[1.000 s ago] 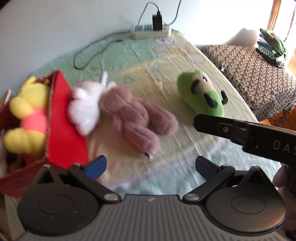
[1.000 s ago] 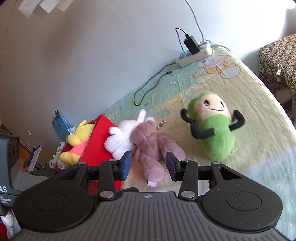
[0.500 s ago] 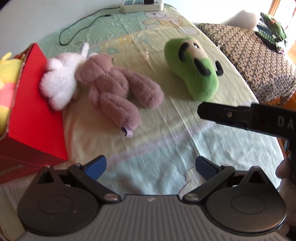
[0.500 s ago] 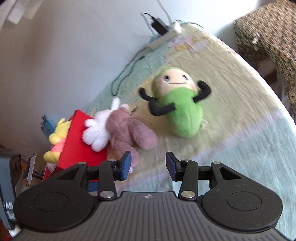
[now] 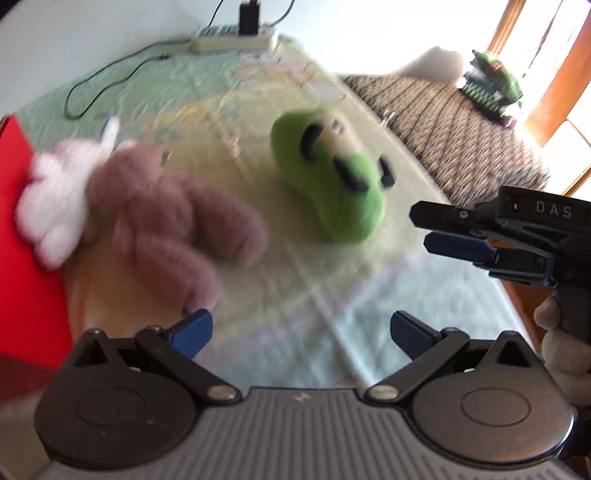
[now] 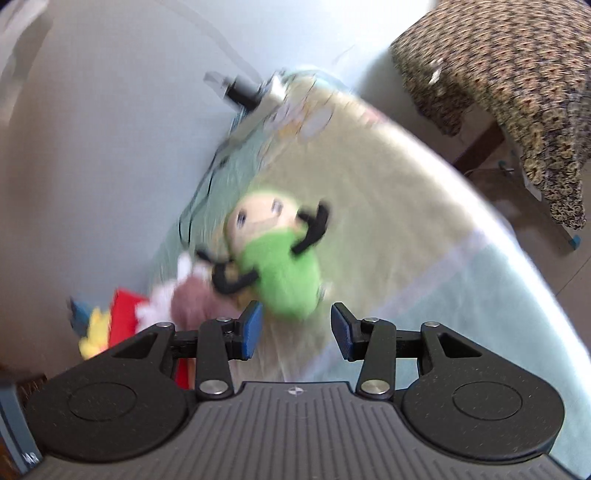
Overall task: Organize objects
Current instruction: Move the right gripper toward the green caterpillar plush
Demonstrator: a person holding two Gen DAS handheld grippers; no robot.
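Both views motion-blurred; left gripper w/ blue-padded fingers spread wide, nothing btwn them, only the pale green-and-yellow printed bedsheet under the gap; right gripper partly open, pads apart, nothing gripped; in the right wrist view the green bean-shaped plush toy w/ cream face and black arms lies on the sheet just beyond the fingertips, roughly in line w/ the gap, not touched; in the left wrist view the same green plush sits mid-bed, w/ the right gripper coming in from the right edge near it, clear of it; person's hand on that gripper's handle at the far right; mauve-brown fuzzy plush animal lies left of the green one, apart from it, touching a white fluffy plush that rests against the red box at the left edge; yellow plush shows by the box in the right wrist view; white power strip w/ black plug at the bed's far end by the wall; brown patterned cloth-covered furniture right of the bed.
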